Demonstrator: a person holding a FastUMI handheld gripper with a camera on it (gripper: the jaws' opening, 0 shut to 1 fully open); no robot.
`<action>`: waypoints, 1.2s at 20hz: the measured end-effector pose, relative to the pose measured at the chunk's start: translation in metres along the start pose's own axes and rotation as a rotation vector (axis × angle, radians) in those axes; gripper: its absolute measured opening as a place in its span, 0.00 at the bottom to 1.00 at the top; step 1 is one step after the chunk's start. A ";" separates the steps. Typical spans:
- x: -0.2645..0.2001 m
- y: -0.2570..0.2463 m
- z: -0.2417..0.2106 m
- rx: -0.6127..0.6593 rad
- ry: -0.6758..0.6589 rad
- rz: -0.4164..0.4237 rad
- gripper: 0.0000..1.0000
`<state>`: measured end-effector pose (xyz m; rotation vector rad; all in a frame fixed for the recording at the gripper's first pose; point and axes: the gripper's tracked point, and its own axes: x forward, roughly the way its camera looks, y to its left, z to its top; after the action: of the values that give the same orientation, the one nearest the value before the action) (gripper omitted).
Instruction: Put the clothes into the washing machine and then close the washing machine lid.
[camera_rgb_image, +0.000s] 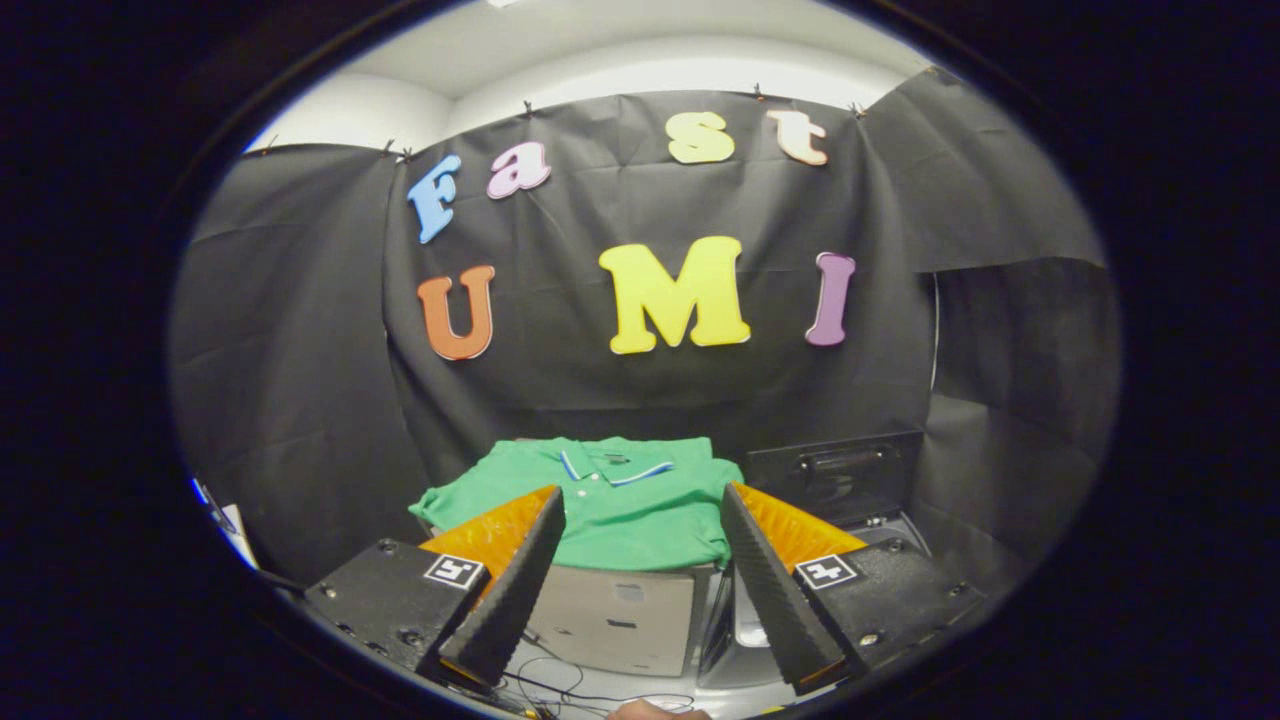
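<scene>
A folded green polo shirt (625, 500) with a blue-and-white trimmed collar lies on top of a grey box (615, 620), beyond my fingertips. My gripper (640, 500) is open, its two fingers spread wide with the shirt seen between them and nothing held. To the right of the shirt stands the washing machine (760, 630), dark and low, with its black lid (835, 470) raised upright behind the right finger.
Black cloth walls close the booth behind and on both sides. Thin cables (570, 690) lie on the pale surface below the grey box. A bit of a hand (655, 711) shows at the very bottom.
</scene>
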<state>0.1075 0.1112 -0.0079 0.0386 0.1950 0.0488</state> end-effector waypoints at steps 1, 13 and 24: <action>0.008 0.011 0.000 0.000 0.031 0.002 0.98; 0.120 0.065 -0.011 0.048 0.470 0.005 0.98; 0.211 0.065 -0.054 0.021 0.879 -0.022 0.99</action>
<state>0.3006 0.1893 -0.0988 0.0335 1.0744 0.0397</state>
